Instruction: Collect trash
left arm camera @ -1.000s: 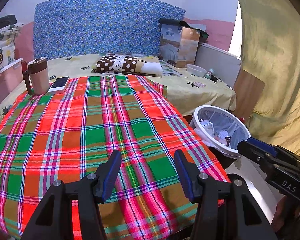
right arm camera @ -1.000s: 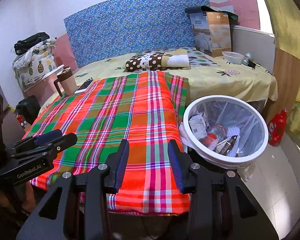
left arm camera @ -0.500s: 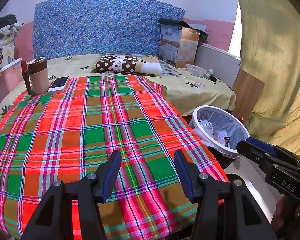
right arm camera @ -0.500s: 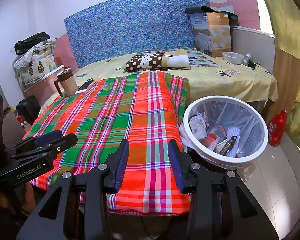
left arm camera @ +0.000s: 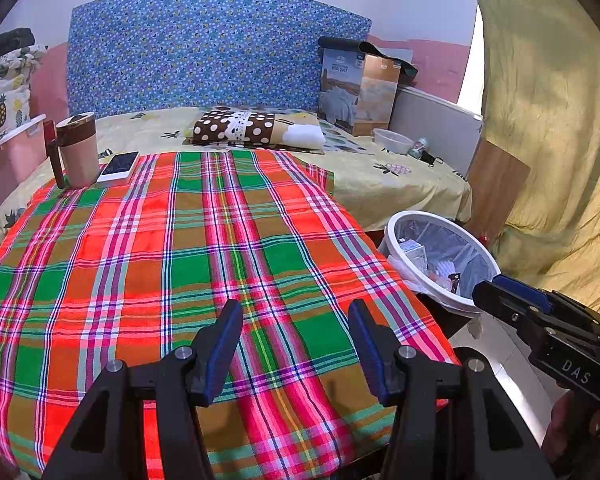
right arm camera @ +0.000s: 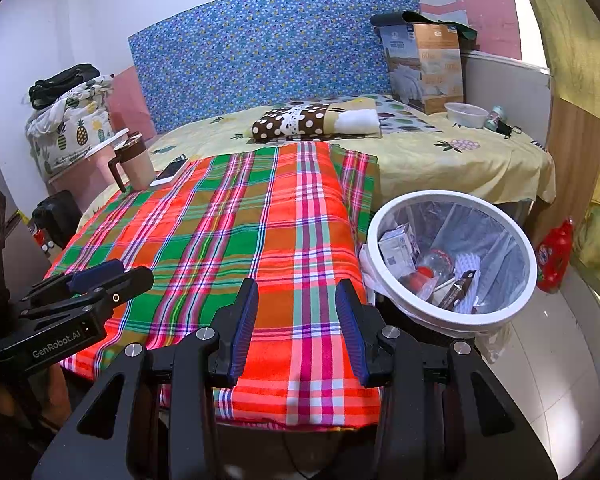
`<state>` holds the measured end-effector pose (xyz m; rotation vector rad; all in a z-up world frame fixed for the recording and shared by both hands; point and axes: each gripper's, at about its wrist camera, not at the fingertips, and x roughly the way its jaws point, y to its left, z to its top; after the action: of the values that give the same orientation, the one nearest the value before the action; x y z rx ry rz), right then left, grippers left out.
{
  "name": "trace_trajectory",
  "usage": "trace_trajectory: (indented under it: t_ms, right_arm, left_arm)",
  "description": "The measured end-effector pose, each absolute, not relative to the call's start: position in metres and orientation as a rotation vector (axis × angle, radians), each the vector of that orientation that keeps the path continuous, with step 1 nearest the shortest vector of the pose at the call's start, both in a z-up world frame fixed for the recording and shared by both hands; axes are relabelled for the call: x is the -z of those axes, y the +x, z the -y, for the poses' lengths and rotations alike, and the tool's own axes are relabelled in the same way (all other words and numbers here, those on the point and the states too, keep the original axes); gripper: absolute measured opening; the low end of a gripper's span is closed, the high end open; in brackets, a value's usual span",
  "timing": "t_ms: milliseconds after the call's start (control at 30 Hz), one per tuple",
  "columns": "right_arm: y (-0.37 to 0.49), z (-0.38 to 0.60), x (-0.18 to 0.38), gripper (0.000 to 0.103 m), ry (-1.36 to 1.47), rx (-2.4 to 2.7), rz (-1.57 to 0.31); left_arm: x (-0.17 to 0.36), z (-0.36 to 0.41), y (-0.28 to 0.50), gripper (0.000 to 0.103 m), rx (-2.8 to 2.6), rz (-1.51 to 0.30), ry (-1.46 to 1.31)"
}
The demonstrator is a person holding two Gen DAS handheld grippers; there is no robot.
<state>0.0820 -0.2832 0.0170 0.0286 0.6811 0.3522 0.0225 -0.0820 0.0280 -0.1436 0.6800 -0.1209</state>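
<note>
A white-rimmed trash bin (right arm camera: 516, 240) (left arm camera: 396, 232) with a clear liner stands on the floor beside the bed's right edge. Inside it lie a small carton (right arm camera: 398, 244), a clear bottle with a red cap (right arm camera: 428, 266) and a dark wrapper (right arm camera: 458, 286). My left gripper (left arm camera: 294, 320) hovers open over the near part of the plaid cloth (left arm camera: 180, 248), with nothing between its blue pads. My right gripper (right arm camera: 296, 300) is open and empty too, over the cloth's near right corner, just left of the bin. Each gripper shows at the edge of the other's view.
A lidded mug (left arm camera: 78, 148) and a phone (left arm camera: 118, 166) sit at the cloth's far left. A folded polka-dot blanket (left arm camera: 252, 130), a cardboard box (left arm camera: 358, 88), a plastic bowl (left arm camera: 392, 140) and a small can lie further back. A red bottle (right arm camera: 554, 256) stands on the floor by a yellow curtain (left arm camera: 552, 120).
</note>
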Motion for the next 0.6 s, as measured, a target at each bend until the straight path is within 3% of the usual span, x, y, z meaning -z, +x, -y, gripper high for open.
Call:
trace_trajectory:
  t_ms: [600]
  right_arm:
    - [0.0821, 0.2832, -0.0171, 0.043, 0.029, -0.352, -0.68]
  left_arm:
    - [-0.0307, 0.0833, 0.0198, 0.055, 0.134, -0.664, -0.136]
